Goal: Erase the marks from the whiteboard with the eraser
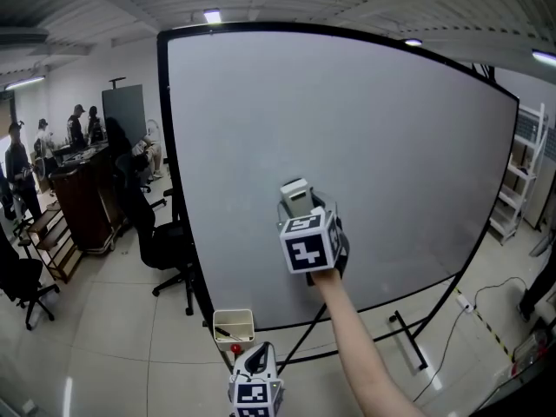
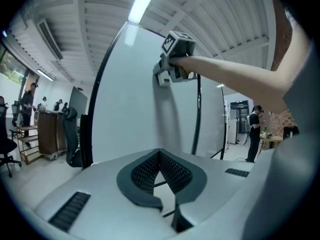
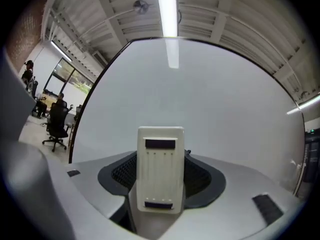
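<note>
Sitting clamped between the right tongs, the eraser faces the whiteboard.

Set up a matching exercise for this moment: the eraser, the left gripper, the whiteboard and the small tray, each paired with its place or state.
Things:
1. eraser
2. left gripper
3. whiteboard
4. small tray

Places or states:
a. sits at the board's bottom corner
b. shows no marks
c. clamped in the right gripper, up against the board
d. shut on nothing, held low

Pairs: 1-c, 2-d, 3-b, 4-a
</note>
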Demonstrator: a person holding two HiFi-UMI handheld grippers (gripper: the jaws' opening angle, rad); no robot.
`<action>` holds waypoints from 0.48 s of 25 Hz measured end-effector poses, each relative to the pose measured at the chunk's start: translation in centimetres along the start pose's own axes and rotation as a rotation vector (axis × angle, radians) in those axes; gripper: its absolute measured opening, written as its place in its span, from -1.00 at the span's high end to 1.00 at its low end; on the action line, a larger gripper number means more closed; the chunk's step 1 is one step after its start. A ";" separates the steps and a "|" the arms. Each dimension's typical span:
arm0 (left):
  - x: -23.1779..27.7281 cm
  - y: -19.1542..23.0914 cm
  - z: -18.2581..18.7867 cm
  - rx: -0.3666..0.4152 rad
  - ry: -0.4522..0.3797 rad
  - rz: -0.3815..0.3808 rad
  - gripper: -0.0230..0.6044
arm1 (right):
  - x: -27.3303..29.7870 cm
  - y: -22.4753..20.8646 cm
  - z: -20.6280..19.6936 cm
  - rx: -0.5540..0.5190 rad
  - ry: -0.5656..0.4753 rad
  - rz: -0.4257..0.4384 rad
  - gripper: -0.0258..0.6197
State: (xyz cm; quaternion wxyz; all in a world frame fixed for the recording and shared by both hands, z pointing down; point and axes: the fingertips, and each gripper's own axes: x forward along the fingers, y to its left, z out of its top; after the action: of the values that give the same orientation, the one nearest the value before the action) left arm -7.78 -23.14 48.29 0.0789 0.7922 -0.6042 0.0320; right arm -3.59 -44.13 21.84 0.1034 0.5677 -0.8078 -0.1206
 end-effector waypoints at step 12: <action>0.0 -0.1 0.2 -0.008 -0.012 0.004 0.92 | -1.2 -8.1 14.4 0.013 -0.098 -0.048 0.05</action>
State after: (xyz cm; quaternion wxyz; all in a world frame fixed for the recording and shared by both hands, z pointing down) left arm -7.71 -23.11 48.08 0.0782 0.7909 -0.6064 0.0251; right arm -0.39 -44.52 5.59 0.0572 0.5809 -0.7988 -0.1453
